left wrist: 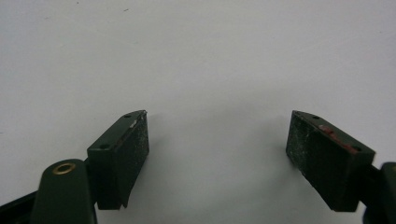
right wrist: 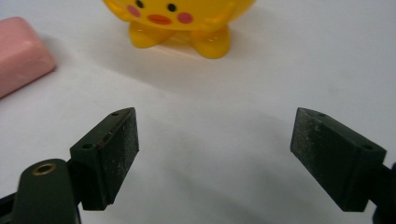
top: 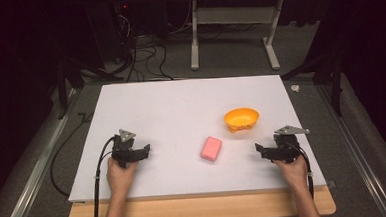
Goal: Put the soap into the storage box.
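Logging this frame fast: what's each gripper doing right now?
Left gripper: open, holding nothing.
Right gripper: open, holding nothing.

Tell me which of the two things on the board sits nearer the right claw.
The orange bowl with the chick face and little feet, just ahead of the right claw. The pink block lies flat farther off, toward the board's middle.

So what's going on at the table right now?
A person holds a gripper in each hand, both resting low near the front of the white table. The left gripper and right gripper are both open with nothing between the fingers. A pink soap bar lies between the hands, untouched. An orange bowl with a chick face stands just beyond it, ahead of the right gripper.
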### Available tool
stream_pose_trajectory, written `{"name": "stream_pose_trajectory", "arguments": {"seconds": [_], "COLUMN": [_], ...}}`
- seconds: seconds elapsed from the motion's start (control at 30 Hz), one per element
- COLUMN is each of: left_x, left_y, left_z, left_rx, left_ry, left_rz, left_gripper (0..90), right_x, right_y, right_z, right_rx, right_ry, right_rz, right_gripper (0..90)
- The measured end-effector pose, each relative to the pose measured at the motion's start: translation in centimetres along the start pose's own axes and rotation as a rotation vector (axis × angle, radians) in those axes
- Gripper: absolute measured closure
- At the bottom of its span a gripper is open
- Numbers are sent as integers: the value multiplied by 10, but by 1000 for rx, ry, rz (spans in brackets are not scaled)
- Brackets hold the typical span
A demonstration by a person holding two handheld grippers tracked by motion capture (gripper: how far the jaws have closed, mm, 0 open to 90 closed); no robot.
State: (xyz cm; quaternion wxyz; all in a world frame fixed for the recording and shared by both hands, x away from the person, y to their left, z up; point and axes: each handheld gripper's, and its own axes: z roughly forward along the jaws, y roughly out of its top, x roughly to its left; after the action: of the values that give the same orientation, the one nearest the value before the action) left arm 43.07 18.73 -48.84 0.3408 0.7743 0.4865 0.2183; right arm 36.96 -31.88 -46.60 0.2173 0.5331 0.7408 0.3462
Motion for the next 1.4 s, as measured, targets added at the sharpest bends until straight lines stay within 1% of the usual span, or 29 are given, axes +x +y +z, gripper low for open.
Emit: {"name": "stream_pose_trajectory", "arguments": {"seconds": [0.1,0.13,0.17,0.23,0.27,0.4,0.53,0.63,0.77,0.83,1.0,1.27,1.4], "left_x": [0,0,0,0,0,0,0,0,0,0,0,0,1], "left_y": [0,0,0,0,0,0,0,0,0,0,0,0,0], "left_z": [0,0,0,0,0,0,0,0,0,0,0,0,0], "left_rx": [-1,-1,0,-1,-1,0,-1,-1,-1,1,1,1,3], "left_ry": [-1,-2,-2,0,-2,0,-2,-1,-2,-3,-2,-2,-5], "left_rz": [-1,-1,-2,-1,-2,-2,-3,-3,-3,-4,-3,-2,-3], "left_gripper": [217,217,217,217,217,216,217,217,216,216,215,215,215], "right_x": [5,9,9,12,15,24,29,34,40,43,49,58,65], "right_y": [1,2,2,3,4,6,8,10,14,15,18,20,25], "right_z": [-3,-5,-5,-6,-7,-6,-5,-5,-5,-4,-3,1,4], "right_rx": [-14,-34,-34,-52,-55,-57,-59,-60,-69,-73,-77,-80,-74], "right_ry": [20,48,48,85,91,112,135,149,172,178,207,240,259], "right_rz": [-21,-30,-30,-36,-45,-75,-82,-101,-107,-118,-129,-150,-172], "right_gripper": [155,149,149,144,143,143,143,143,143,143,142,139,138]}}
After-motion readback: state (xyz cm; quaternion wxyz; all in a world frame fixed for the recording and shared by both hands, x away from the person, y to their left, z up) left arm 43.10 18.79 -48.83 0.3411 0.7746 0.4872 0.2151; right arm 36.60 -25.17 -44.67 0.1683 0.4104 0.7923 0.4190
